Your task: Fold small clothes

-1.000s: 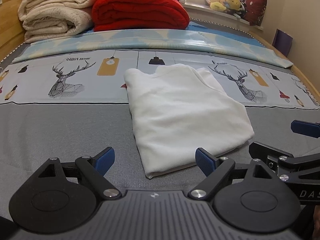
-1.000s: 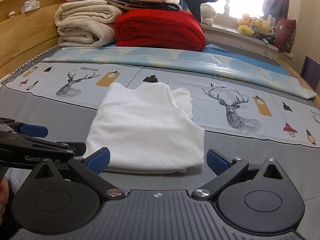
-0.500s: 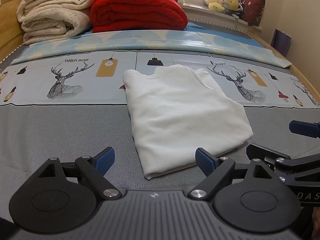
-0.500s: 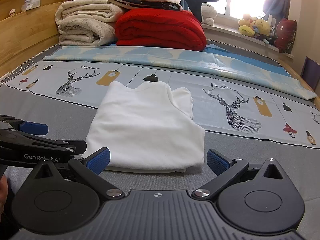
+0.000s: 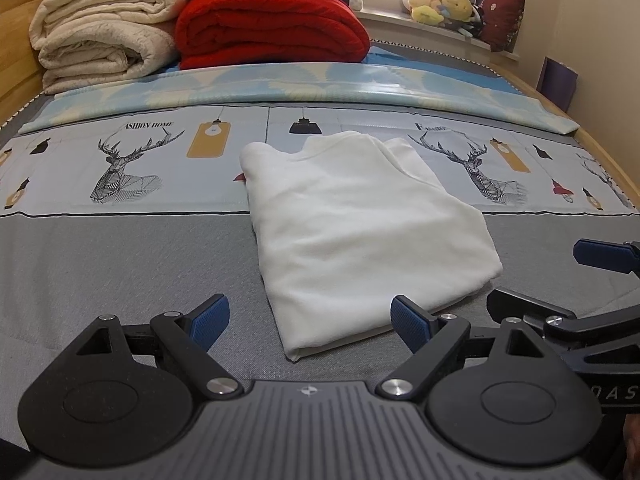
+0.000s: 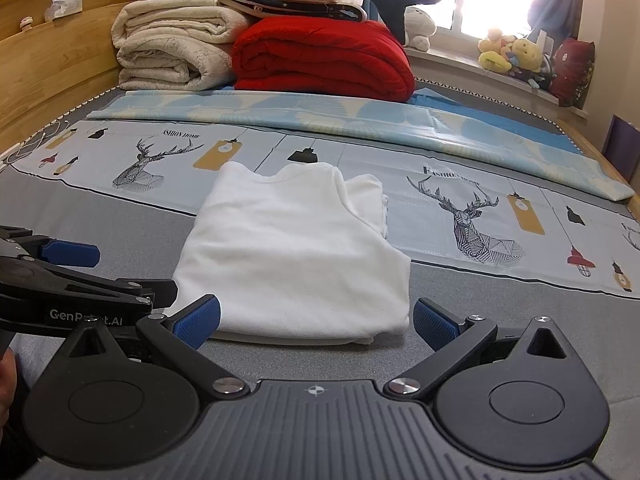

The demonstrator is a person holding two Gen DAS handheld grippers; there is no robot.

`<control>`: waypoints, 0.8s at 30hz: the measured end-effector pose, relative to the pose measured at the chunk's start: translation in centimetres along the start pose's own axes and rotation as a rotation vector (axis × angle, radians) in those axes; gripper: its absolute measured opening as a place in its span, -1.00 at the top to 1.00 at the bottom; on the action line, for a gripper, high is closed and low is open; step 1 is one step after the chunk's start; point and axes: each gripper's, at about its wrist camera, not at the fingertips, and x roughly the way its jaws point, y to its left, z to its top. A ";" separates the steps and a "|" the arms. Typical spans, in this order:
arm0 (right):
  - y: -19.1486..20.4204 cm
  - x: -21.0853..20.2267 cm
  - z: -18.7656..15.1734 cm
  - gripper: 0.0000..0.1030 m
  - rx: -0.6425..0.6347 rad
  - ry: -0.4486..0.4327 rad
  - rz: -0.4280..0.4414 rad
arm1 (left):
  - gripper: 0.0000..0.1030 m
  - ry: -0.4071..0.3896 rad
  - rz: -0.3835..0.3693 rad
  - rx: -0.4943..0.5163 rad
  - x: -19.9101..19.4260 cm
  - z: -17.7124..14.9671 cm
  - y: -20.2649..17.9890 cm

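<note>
A small white garment (image 5: 360,232) lies folded flat on the grey and deer-print bed cover (image 5: 120,240); the right wrist view shows the same white garment (image 6: 296,256) in the middle. My left gripper (image 5: 310,322) hovers open just short of its near edge, blue pads wide apart, nothing between them. My right gripper (image 6: 316,318) is open too, its pads standing either side of the garment's near edge without pressing it. Each view shows the other gripper at its side: the right gripper (image 5: 600,256) and the left gripper (image 6: 72,254).
Folded cream blankets (image 5: 100,40) and a red quilt (image 5: 272,28) are stacked at the far end of the bed. A blue patterned sheet (image 5: 280,88) lies across in front of them. Plush toys (image 5: 440,4) sit on the windowsill. A wooden bed frame (image 6: 48,60) runs along the left.
</note>
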 end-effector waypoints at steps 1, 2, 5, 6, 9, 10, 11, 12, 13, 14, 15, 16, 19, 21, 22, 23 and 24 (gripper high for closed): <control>0.0 0.0 0.0 -0.98 0.000 0.000 0.000 | -0.77 0.000 0.000 0.001 0.0 0.0 -0.1; 0.0 0.0 0.0 -0.98 0.000 -0.001 0.000 | -0.77 -0.001 0.000 0.001 0.0 0.0 -0.1; 0.0 0.0 0.0 -0.98 -0.001 0.000 0.000 | -0.77 -0.001 -0.001 -0.001 0.0 0.0 -0.1; 0.0 0.0 0.0 -0.98 -0.003 0.000 0.001 | -0.77 -0.001 -0.001 -0.001 0.0 0.0 -0.1; 0.0 0.0 0.0 -0.98 -0.002 0.000 0.001 | -0.77 -0.001 -0.001 0.000 0.0 0.0 0.0; 0.0 0.1 0.0 -0.98 -0.002 0.000 0.001 | -0.77 -0.002 -0.001 -0.001 0.0 0.0 -0.1; 0.0 0.0 0.0 -0.98 -0.001 0.001 0.001 | -0.77 -0.002 -0.001 -0.001 0.0 0.0 -0.1; 0.0 0.1 0.0 -0.98 -0.002 0.000 0.001 | -0.77 -0.001 0.000 -0.001 0.0 0.0 -0.1; 0.0 0.1 0.0 -0.98 -0.002 0.000 0.001 | -0.77 -0.002 -0.001 -0.001 0.0 0.0 -0.1; 0.0 0.1 0.0 -0.98 -0.002 0.001 0.001 | -0.77 -0.002 -0.001 -0.001 0.0 0.0 -0.1; 0.0 0.1 0.0 -0.98 -0.002 0.001 0.001 | -0.77 -0.002 -0.001 -0.001 0.0 0.0 -0.1; 0.0 0.0 0.0 -0.98 -0.002 0.001 0.001 | -0.77 -0.003 -0.002 0.000 -0.1 0.0 0.0; 0.0 0.1 -0.1 -0.98 -0.001 0.001 0.002 | -0.77 -0.002 -0.002 -0.001 -0.1 0.0 0.0; 0.0 0.2 -0.2 -0.98 0.000 0.002 0.004 | -0.77 -0.002 -0.001 0.000 -0.1 0.0 0.0; 0.0 0.2 -0.3 -0.98 0.000 0.003 0.005 | -0.77 -0.002 -0.001 0.000 -0.1 0.0 0.0; -0.1 0.2 -0.2 -0.98 -0.001 0.003 0.005 | -0.77 -0.002 -0.002 0.001 -0.1 0.0 0.0; -0.1 0.2 -0.3 -0.98 -0.001 0.004 0.005 | -0.77 -0.002 -0.002 0.000 -0.1 0.0 0.0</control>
